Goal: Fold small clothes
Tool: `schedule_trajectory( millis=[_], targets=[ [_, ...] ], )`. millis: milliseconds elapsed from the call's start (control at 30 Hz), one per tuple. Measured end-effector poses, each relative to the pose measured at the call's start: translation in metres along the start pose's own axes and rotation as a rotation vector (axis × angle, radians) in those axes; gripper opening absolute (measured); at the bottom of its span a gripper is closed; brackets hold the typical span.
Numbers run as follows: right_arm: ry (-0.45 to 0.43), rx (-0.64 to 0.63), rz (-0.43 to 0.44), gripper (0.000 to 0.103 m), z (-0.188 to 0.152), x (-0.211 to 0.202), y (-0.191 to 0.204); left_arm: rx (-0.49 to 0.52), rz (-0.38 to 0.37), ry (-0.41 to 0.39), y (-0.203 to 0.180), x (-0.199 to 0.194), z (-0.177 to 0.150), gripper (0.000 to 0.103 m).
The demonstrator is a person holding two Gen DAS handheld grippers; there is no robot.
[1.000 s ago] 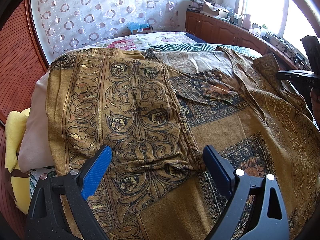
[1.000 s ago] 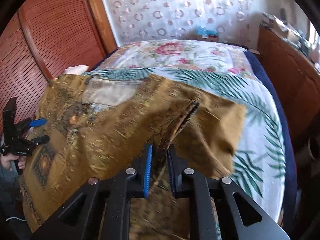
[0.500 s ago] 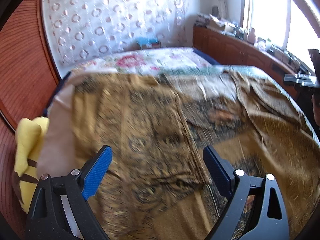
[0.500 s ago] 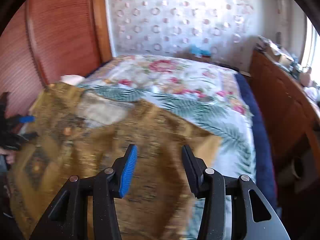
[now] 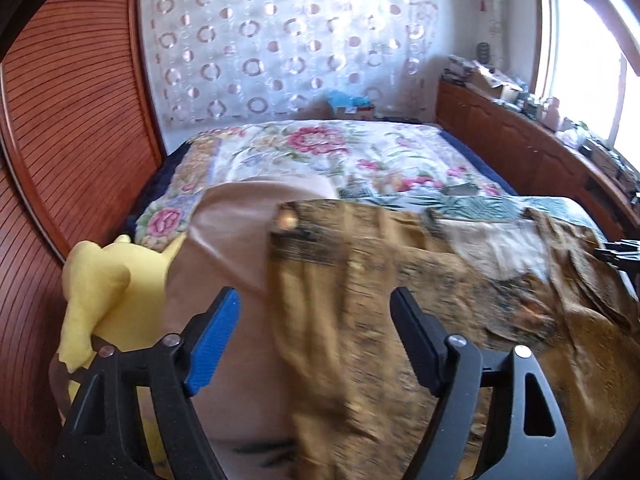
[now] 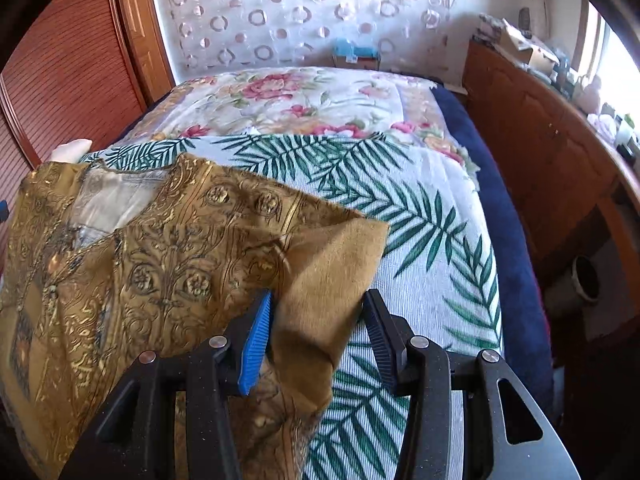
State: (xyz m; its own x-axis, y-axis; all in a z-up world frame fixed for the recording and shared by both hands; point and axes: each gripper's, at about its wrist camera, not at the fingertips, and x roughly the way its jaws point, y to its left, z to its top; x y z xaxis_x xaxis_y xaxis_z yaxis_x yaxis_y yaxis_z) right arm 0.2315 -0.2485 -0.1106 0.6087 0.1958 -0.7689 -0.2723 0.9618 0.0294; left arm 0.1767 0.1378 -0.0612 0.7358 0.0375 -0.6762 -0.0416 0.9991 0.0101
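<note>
left view only: yellow plush (image 5: pixel 108 296), beige pillow (image 5: pixel 224 240); left hand-held gripper (image 5: pixel 316 336) closing, gripping nothing | right view only: right hand-held gripper (image 6: pixel 316 336) parted, gold garment (image 6: pixel 160 264) sleeve loose between pads, on bed (image 6: pixel 440 216)

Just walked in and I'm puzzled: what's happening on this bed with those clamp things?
A person is folding a gold patterned garment spread on the bed, using a hand-held gripper in each hand. The right gripper has its jaws apart around a plain gold corner of the cloth, not pinching it. The left gripper hovers over the garment's other side, its jaws closing, with cloth below them. A yellow cloth lies beside it.
</note>
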Motion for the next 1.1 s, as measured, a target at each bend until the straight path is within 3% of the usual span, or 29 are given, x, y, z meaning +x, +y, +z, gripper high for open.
schedule_trajectory(
  millis=[33,100,167,333,567,667,733,767,900,1100],
  targets=[
    [0.001,-0.004,-0.002,0.047,0.003,0.003,0.001,-0.009,0.01,0.008,0.005,0.005,0.001,0.074],
    [-0.01,-0.02,0.006,0.015,0.005,0.003,0.004,-0.03,0.018,0.022,0.013,0.014,0.002,0.074],
    [-0.025,-0.047,0.019,0.007,0.004,-0.001,0.004,-0.049,0.012,0.032,0.02,0.02,0.003,0.073],
    [-0.127,-0.006,-0.059,0.004,0.003,-0.017,-0.005,-0.071,-0.023,0.038,0.027,0.028,0.007,0.063],
    [-0.089,0.014,-0.036,0.004,0.002,-0.003,-0.013,-0.052,-0.057,0.07,0.024,0.043,0.016,0.056],
    [-0.083,0.028,-0.021,0.004,0.004,-0.001,-0.014,-0.035,-0.093,0.082,0.02,0.044,0.019,0.032],
    [-0.079,0.027,-0.012,0.004,0.006,-0.003,-0.018,-0.008,-0.111,0.082,0.013,0.041,0.021,0.01],
    [-0.075,0.025,-0.011,0.004,0.006,-0.003,-0.018,0.006,-0.115,0.079,0.009,0.038,0.022,0.007],
    [-0.103,0.011,0.015,0.004,0.007,-0.011,-0.017,0.028,-0.11,0.024,-0.002,0.014,0.027,0.004],
    [-0.241,-0.009,0.064,0.003,0.005,-0.063,-0.01,0.054,-0.137,-0.102,-0.018,-0.054,0.025,0.003]
  ],
)
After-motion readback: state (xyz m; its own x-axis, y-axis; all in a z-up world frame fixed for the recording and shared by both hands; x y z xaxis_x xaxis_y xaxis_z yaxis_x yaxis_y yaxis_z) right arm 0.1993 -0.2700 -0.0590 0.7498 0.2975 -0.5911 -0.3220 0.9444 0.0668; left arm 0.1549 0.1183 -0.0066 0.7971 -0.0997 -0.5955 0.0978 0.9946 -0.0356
